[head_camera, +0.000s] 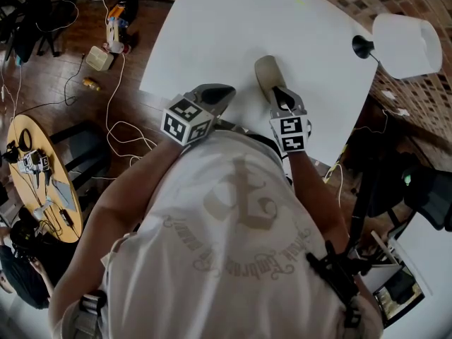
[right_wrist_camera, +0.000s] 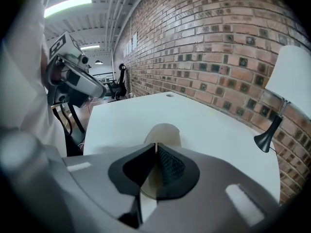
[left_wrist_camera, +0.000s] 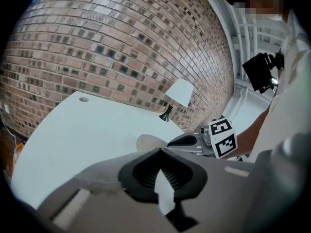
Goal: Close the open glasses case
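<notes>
Glasses case (head_camera: 266,75) lying on white table (head_camera: 212,34), lid looking down already; right gripper (right_wrist_camera: 155,147) sitting over its near end, jaws together; left gripper (left_wrist_camera: 160,152) hovering beside, jaws together, empty; perhaps only snap-check remaining

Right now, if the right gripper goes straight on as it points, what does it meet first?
The glasses case, just ahead of the right gripper; they may already touch, depth is unclear.
</notes>
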`<state>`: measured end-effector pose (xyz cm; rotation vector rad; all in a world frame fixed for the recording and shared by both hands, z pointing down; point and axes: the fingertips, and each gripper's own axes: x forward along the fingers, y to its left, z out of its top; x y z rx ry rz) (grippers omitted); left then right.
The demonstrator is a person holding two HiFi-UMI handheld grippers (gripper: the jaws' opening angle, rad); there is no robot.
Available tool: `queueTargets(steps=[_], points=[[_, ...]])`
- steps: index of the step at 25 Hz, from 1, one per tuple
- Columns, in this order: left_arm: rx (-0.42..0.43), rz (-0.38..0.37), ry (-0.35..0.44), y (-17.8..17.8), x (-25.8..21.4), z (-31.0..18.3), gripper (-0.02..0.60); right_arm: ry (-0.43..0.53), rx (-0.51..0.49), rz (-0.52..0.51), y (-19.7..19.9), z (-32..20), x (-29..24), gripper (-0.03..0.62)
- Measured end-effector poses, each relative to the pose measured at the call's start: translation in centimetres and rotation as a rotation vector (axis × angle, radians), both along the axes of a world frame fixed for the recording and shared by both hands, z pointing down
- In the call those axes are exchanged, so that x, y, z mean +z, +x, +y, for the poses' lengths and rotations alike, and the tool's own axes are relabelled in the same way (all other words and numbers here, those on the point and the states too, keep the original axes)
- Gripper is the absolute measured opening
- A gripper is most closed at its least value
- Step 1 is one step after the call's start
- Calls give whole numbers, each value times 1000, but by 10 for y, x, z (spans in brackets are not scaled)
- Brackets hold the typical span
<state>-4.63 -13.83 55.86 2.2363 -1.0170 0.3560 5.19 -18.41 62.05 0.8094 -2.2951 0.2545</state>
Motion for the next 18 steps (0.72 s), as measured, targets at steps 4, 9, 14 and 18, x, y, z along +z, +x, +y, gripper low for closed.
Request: queueTargets(steps=[4,9,14,18], points=[[4,-1,-1,-1,0,1,6,-17,35,-40,-2,0,-3,12],[12,-3,4,0,0,1,6,-24,47,-55,0,-1,1,11],[20,-5,5,-2,0,4,7,-22,68,-81,-1,-4,3,9],[33,-2,14,-1,-2,7,6,-33,95,-111,-6,-13,1,8]])
